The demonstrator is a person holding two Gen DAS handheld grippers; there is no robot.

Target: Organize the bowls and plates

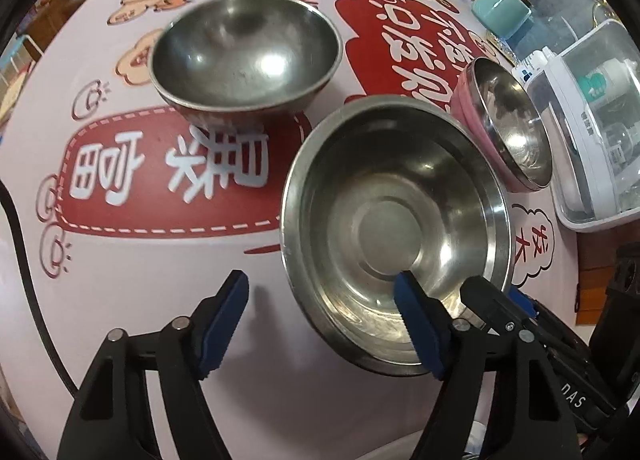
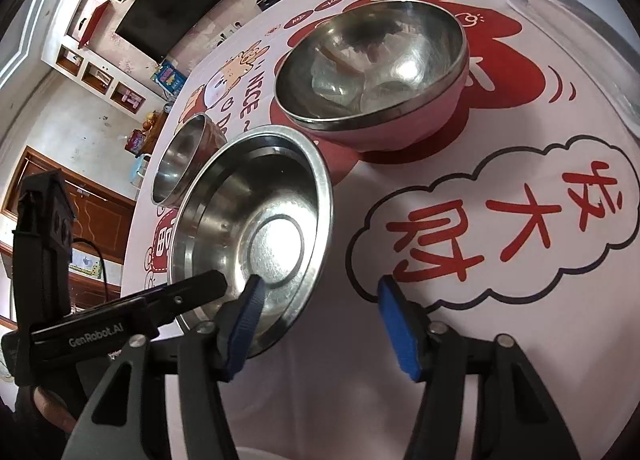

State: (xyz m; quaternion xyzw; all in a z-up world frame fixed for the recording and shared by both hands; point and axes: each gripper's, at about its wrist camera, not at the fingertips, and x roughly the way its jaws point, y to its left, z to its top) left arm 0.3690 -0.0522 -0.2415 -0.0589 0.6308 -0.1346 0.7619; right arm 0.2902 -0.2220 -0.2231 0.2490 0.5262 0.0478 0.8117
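Both grippers, left (image 1: 320, 296) and right (image 2: 320, 304), straddle opposite rims of the wide steel dish (image 1: 396, 232), jaws half open and not yet pinching it; beyond stand the steel bowl (image 1: 246, 56) and pink bowl (image 2: 376, 80) on the printed tablecloth (image 1: 120, 280), presumably awaiting stacking.

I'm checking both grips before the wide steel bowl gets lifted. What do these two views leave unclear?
- Wide steel bowl, left wrist view: near rim hidden behind the left gripper's finger, contact unclear.
- Right wrist view: the right gripper's finger covers that rim too.
- Small steel bowl: half hidden behind the wide bowl.
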